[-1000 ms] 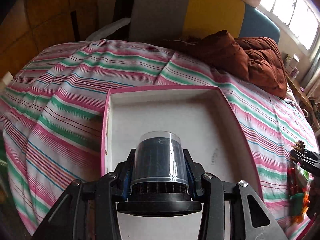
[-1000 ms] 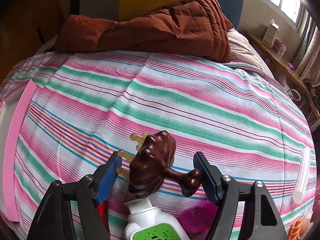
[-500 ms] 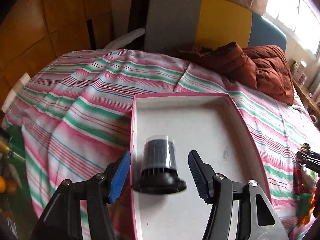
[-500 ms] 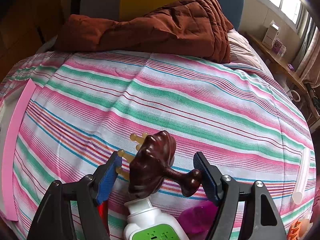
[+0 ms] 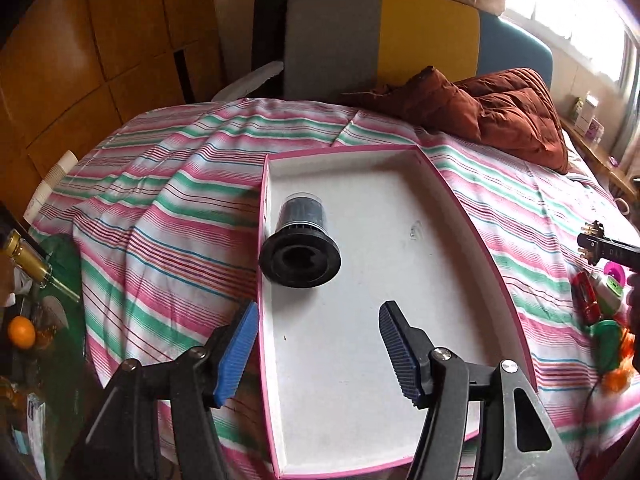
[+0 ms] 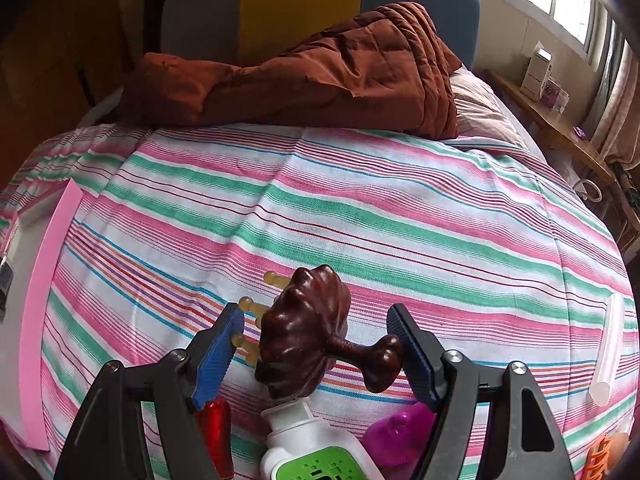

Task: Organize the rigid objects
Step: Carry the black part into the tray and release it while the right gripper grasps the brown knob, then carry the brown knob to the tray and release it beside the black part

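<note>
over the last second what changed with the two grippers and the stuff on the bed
The left gripper opened its jaws, let go of the black capped cylinder and pulled back; it now lies in the pink-rimmed tray. The right gripper stayed open around the brown massager.

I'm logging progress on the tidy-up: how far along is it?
Done: one black capped cylinder lies in the pink tray; left gripper is open, empty. In hand: right gripper, jaws open, straddles the brown massager. Left: white bottle, red and magenta items.
</note>
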A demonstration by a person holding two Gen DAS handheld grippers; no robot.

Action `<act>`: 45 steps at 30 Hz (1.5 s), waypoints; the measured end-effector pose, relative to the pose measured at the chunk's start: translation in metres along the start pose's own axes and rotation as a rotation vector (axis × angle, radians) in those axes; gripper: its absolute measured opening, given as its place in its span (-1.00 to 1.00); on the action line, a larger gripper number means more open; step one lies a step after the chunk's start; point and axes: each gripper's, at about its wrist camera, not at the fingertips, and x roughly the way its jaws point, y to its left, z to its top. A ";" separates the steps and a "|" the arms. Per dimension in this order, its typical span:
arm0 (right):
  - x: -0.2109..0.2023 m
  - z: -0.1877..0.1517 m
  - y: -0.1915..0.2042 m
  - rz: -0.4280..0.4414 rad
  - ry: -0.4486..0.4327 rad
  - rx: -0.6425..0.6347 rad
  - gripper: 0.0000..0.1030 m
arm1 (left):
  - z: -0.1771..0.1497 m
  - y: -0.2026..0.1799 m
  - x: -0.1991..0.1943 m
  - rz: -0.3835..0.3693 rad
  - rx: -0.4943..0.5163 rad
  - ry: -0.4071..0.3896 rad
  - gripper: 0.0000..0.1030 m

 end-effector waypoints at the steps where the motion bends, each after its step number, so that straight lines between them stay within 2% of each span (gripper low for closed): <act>1: 0.000 0.000 0.001 0.002 -0.001 -0.002 0.45 | 0.000 0.000 -0.002 0.000 0.002 -0.004 0.23; 13: -0.001 -0.001 0.001 0.008 0.003 0.020 0.45 | 0.002 0.000 -0.013 -0.008 0.014 -0.035 0.23; 20: -0.028 0.004 0.022 0.055 -0.040 0.015 0.45 | -0.003 0.013 -0.013 -0.018 -0.005 -0.029 0.23; 26: -0.055 0.007 0.078 0.144 -0.064 -0.078 0.45 | -0.009 0.027 -0.012 -0.026 -0.039 -0.025 0.23; 34: -0.078 0.017 0.183 0.338 -0.073 -0.194 0.45 | -0.017 0.055 -0.014 -0.027 -0.100 -0.034 0.23; 38: -0.062 0.023 0.234 0.382 -0.025 -0.209 0.45 | -0.022 0.070 -0.013 -0.024 -0.137 -0.033 0.23; 45: -0.007 0.032 0.295 0.435 0.112 -0.106 0.46 | -0.027 0.091 -0.012 -0.028 -0.186 -0.027 0.23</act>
